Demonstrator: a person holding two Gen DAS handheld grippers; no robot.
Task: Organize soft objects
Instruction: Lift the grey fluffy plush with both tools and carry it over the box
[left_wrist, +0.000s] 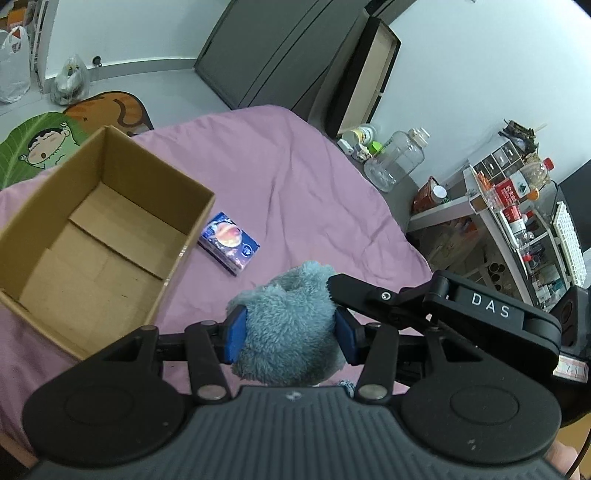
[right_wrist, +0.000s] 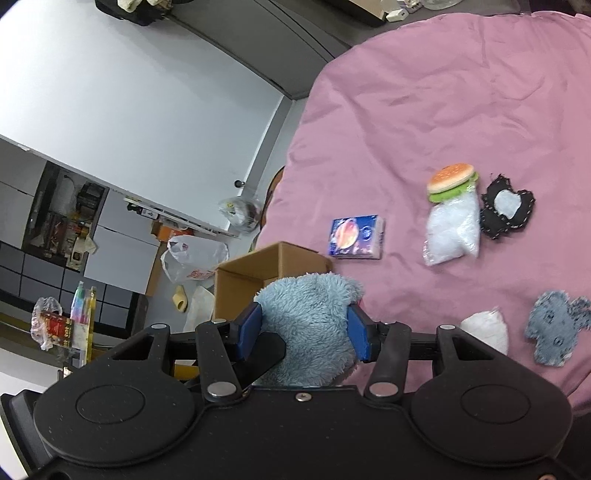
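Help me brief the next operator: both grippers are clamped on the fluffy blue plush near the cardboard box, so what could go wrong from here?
1. The left gripper and right gripper both pinch the same fluffy blue plush; if the hands drift apart, it may stretch or slip from one.
2. The cardboard box looks light and unanchored on the pink sheet; a gripper could nudge it.
3. The small blue packet lies right beside the box and could get knocked.
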